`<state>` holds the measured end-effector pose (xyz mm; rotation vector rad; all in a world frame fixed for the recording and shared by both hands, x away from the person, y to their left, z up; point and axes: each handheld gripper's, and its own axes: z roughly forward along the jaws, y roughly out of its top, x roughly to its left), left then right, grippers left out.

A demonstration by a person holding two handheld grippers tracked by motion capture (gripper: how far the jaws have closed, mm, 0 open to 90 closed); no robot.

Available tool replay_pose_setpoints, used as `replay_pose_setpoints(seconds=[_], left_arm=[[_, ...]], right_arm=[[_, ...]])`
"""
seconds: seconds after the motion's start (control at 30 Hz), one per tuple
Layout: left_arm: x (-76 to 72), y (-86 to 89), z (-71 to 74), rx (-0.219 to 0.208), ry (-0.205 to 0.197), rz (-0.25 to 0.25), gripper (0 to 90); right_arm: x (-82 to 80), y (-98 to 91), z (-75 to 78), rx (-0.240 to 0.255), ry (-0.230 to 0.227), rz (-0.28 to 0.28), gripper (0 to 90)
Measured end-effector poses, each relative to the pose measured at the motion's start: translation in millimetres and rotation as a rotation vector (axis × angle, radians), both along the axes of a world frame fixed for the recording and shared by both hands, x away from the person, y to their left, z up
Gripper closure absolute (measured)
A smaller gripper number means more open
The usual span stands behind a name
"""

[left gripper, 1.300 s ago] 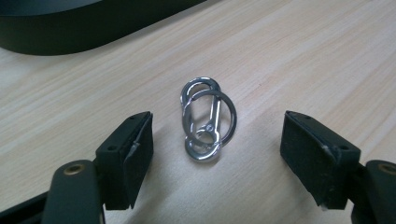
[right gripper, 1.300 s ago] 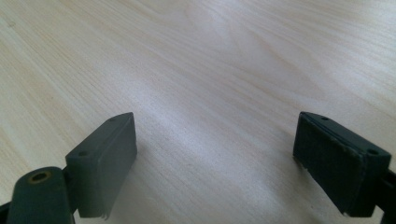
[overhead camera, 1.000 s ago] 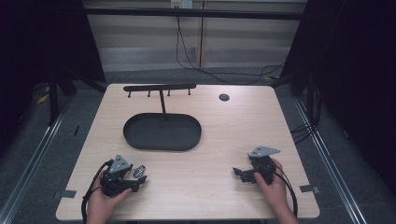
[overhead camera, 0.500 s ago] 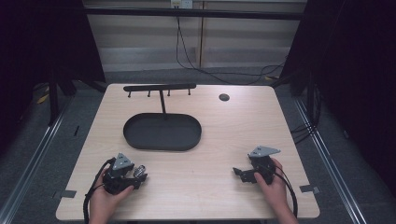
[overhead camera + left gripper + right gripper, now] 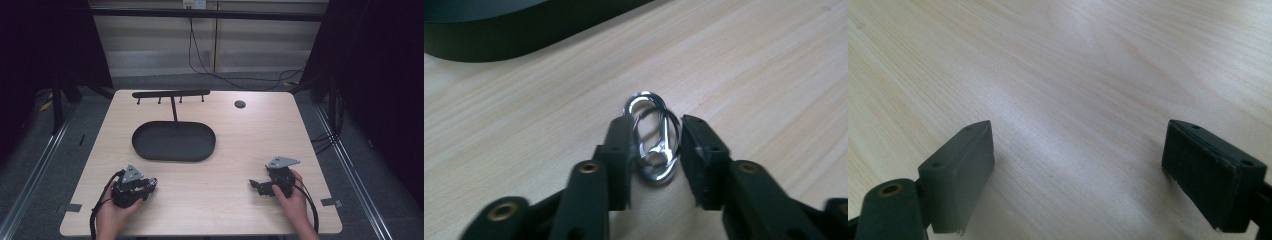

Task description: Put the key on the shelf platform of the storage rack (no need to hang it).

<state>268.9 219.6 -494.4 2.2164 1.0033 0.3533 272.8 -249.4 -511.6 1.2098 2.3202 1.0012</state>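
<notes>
Near the table's front-left corner, the left gripper [image 5: 656,150] clamps a silver metal carabiner clip [image 5: 653,137]; the right gripper [image 5: 1078,175] gapes empty, so lifting likely follows.

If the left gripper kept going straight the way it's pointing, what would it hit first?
Probably the black oval tray. The left gripper, holding a silver carabiner, faces bare table with the tray's wall beyond, though depth is unclear.
</notes>
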Motion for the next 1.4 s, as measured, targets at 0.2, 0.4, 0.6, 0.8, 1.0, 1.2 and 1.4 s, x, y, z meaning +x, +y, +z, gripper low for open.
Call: replay_pose_setpoints(seconds=[0.2, 0.4, 0.6, 0.8, 1.0, 1.2, 1.4], left_arm=[[1.7, 1.7, 0.5, -0.032, 0.03, -0.004, 73.2], [1.2, 3.1, 3.9, -0.054, 0.025, 0.005, 73.3], [1.8, 5.8, 8.3, -0.062, 0.019, 0.013, 73.4], [3.1, 6.5, 14.2, -0.076, 0.028, 0.002, 73.4], [6.1, 6.9, 21.4, -0.083, 0.025, -0.002, 73.4], [10.6, 6.0, 28.7, -0.102, 0.037, 0.0, 73.4], [15.7, 2.7, 34.3, -0.104, 0.045, -0.007, 73.4]], right_arm=[[0.0, 0.0, 0.0, 0.0, 0.0, 0.0, 13.1], [0.0, 0.0, 0.0, 0.0, 0.0, 0.0, 13.1], [0.0, 0.0, 0.0, 0.0, 0.0, 0.0, 13.0], [0.0, 0.0, 0.0, 0.0, 0.001, -0.001, 13.0], [0.0, 0.0, 0.0, 0.0, 0.0, 0.0, 13.0], [0.0, 0.0, 0.0, 0.0, 0.0, 0.0, 13.0], [0.0, 0.0, 0.0, 0.0, 0.001, -0.001, 13.0]])
